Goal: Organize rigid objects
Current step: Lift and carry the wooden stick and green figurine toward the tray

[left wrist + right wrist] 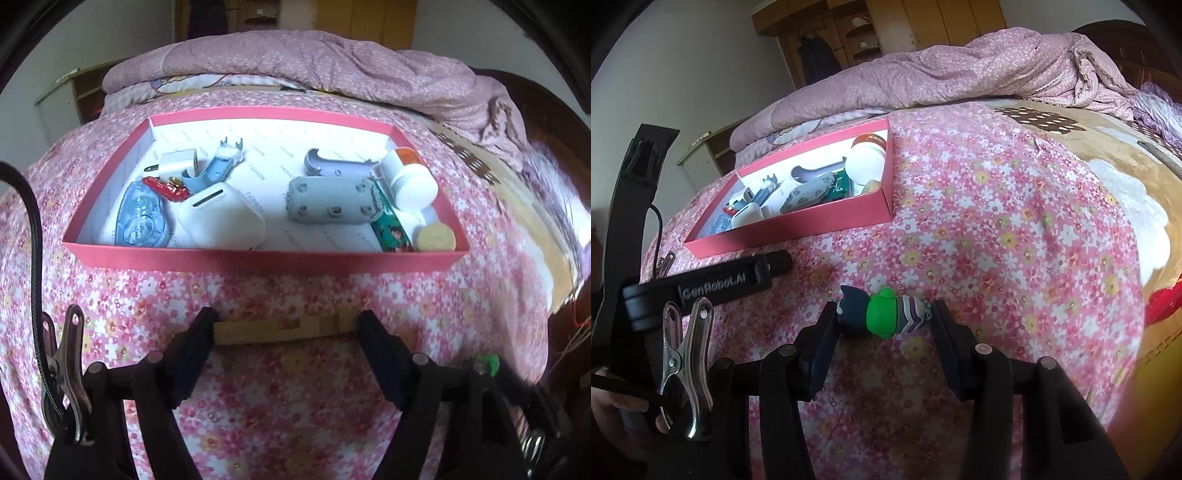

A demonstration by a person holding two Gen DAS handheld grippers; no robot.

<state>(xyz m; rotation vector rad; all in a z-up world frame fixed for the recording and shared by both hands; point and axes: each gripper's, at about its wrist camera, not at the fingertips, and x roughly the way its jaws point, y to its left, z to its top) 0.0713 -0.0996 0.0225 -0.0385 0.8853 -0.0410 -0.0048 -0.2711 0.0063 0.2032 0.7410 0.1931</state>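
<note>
Jaws of the left gripper (pixel 286 328) are clamped on one wooden block (pixel 273 328), the right gripper (pixel 884 314) on one toy figure (pixel 884 312), while two chargers are held in the one pink box (pixel 258 260)

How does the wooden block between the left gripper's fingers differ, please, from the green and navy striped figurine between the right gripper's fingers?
The pale wooden block is plain, flat and long, spanning a wide finger gap; the green, navy and striped figurine is multicoloured, rounded and shorter, so the right gripper is set narrower than the left gripper. Both lie crosswise, held at their ends, over the floral pink bedspread, outside the pink cardboard box.
</note>
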